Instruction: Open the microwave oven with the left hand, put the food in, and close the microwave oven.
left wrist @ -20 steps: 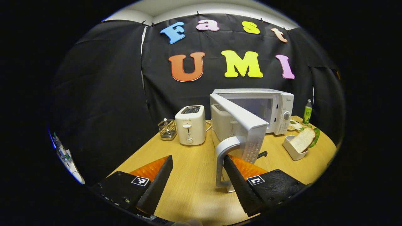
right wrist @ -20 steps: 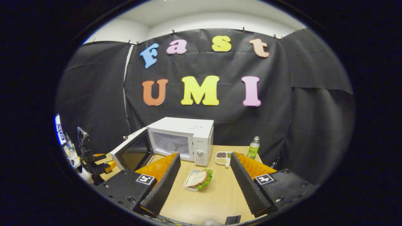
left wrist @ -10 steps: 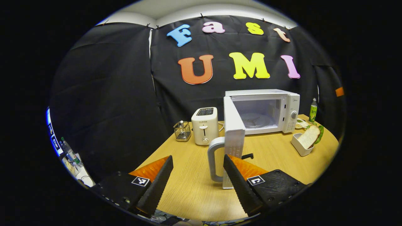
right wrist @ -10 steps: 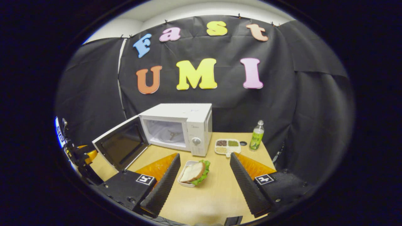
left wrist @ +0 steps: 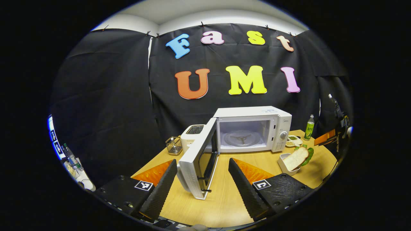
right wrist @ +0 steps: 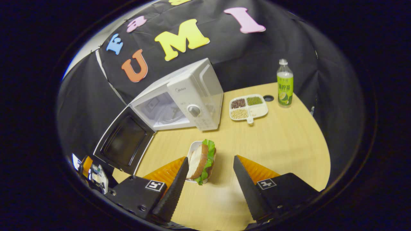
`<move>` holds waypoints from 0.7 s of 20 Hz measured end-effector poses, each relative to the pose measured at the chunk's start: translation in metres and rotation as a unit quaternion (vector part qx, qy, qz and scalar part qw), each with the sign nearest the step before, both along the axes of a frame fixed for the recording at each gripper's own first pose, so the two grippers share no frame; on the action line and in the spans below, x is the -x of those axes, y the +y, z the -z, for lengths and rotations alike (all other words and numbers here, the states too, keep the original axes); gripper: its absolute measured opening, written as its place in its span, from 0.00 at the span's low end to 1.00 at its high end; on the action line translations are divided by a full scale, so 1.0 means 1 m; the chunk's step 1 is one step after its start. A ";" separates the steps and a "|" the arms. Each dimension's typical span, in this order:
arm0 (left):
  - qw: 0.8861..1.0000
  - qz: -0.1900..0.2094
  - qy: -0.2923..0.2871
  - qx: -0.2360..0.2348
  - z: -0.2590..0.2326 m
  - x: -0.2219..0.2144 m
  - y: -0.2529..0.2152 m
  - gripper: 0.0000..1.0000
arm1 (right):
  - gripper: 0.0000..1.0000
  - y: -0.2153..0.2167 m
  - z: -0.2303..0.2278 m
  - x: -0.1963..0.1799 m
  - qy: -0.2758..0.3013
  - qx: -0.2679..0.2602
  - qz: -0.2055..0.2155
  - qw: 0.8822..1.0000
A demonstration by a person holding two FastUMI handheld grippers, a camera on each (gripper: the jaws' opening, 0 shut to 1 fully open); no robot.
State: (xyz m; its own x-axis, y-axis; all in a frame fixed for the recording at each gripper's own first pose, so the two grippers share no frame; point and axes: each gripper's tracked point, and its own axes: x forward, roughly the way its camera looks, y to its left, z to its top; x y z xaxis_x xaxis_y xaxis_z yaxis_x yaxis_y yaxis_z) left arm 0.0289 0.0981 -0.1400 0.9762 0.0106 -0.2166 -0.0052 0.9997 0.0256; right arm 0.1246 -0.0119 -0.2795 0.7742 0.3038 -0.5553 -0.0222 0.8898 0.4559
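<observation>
The white microwave [left wrist: 253,128] stands at the back of the wooden table with its door [left wrist: 197,163] swung wide open and the cavity with its turntable bare. My left gripper [left wrist: 202,163] is open, and the door's free edge shows between its fingers without either finger touching it. In the right gripper view the sandwich [right wrist: 202,158], bread with lettuce, leans in a small white tray in front of the microwave [right wrist: 192,96]. My right gripper [right wrist: 210,159] hangs open over it, the sandwich near its left finger. The sandwich [left wrist: 297,158] also lies right of the left gripper.
A white toaster [left wrist: 192,130] and a wire basket [left wrist: 173,145] stand left of the microwave, behind the door. A divided dish of beans [right wrist: 249,107] and a green bottle [right wrist: 284,83] sit at the table's far right. The open door [right wrist: 123,144] juts toward the front left.
The left gripper let go of the door handle and drew back while the door swung fully open. The right gripper tilted down and came close over the sandwich.
</observation>
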 end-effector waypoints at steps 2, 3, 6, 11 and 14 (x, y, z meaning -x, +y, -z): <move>1.000 -0.010 -0.004 -0.005 -0.011 0.000 -0.015 0.96 | 0.87 0.008 0.016 -0.014 0.033 -0.031 -0.022 0.999; 1.000 -0.014 -0.006 -0.008 -0.016 -0.001 -0.023 0.96 | 0.73 0.013 0.023 -0.018 0.048 -0.048 -0.034 0.997; 0.999 -0.031 -0.005 -0.010 -0.023 0.000 -0.043 0.97 | 0.78 0.017 0.032 -0.031 0.087 -0.087 -0.054 0.991; 0.998 -0.057 0.011 -0.013 -0.020 0.003 -0.057 0.96 | 0.34 0.025 0.034 -0.039 0.141 -0.145 -0.064 0.977; 0.998 -0.062 0.014 -0.023 -0.021 0.005 -0.058 0.97 | 0.31 0.029 0.028 -0.040 0.145 -0.151 -0.068 0.975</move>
